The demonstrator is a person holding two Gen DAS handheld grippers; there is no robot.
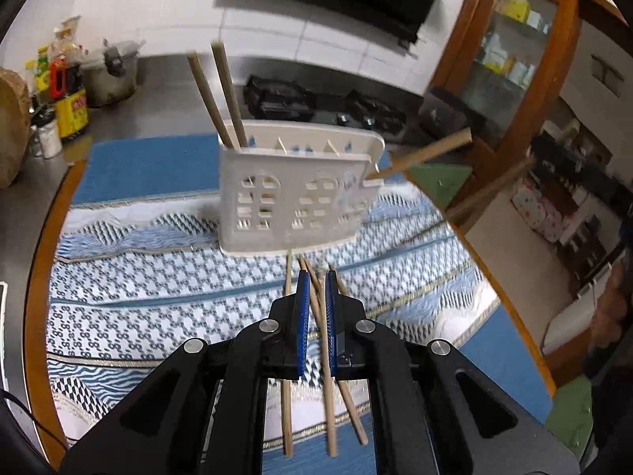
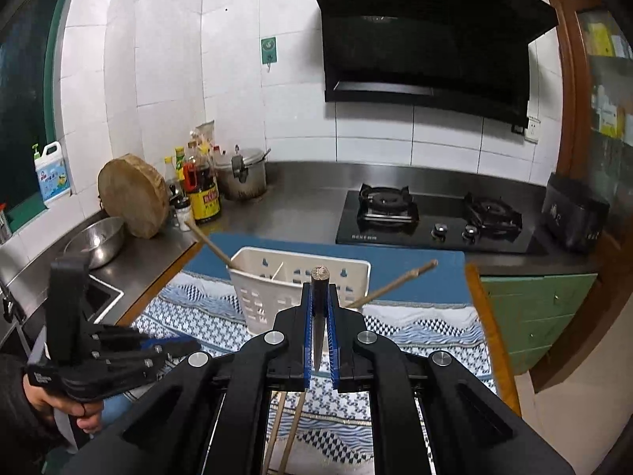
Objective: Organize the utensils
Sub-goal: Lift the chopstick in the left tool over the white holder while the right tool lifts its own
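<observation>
The right hand-held gripper (image 2: 320, 308) is clamped on a dark chopstick (image 2: 319, 316), held upright, its butt end just short of the white holder (image 2: 292, 289). The left hand-held gripper (image 1: 316, 297) hovers over loose chopsticks (image 1: 327, 356) on the patterned cloth (image 1: 158, 297); one runs between its narrowly parted pads, though I cannot tell whether it is pinched. Two sticks (image 1: 227, 91) stand in the holder's left compartment; another (image 1: 427, 154) juts out of its right end. Best tip the dark stick thin end down over an open compartment before letting go, avoiding the dividers.
</observation>
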